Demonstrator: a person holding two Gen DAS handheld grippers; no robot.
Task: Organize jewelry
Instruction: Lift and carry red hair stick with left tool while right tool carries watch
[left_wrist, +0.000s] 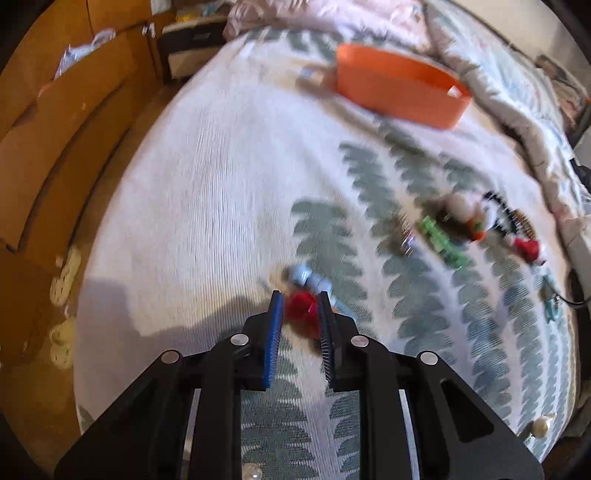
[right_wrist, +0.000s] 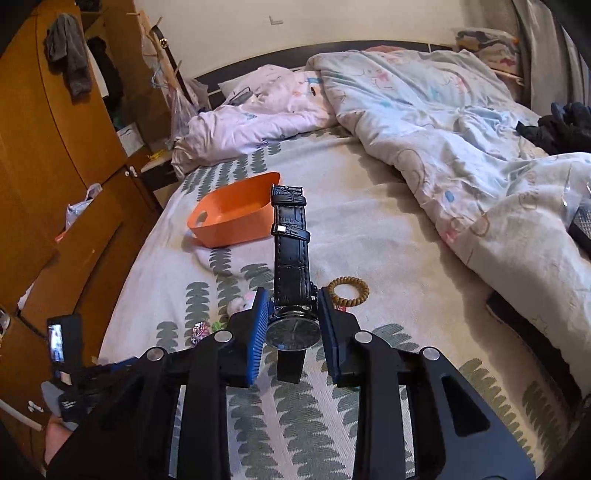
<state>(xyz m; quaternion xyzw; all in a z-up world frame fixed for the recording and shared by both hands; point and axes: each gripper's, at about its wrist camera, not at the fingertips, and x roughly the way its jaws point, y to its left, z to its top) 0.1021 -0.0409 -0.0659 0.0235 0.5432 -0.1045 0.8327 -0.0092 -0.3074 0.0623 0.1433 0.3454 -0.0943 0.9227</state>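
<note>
In the left wrist view my left gripper is shut on a red hair ornament with pale blue parts, just above the bedspread. An orange basket lies further up the bed. In the right wrist view my right gripper is shut on a black wristwatch, pads against the case, and the leather strap sticks up ahead. The orange basket sits beyond it to the left. A wooden bead bracelet lies on the bed just right of the fingertips.
A heap of jewelry with a green piece lies on the leaf-patterned bedspread. A rumpled duvet covers the right of the bed. Wooden cabinets stand on the left. The other gripper shows at lower left.
</note>
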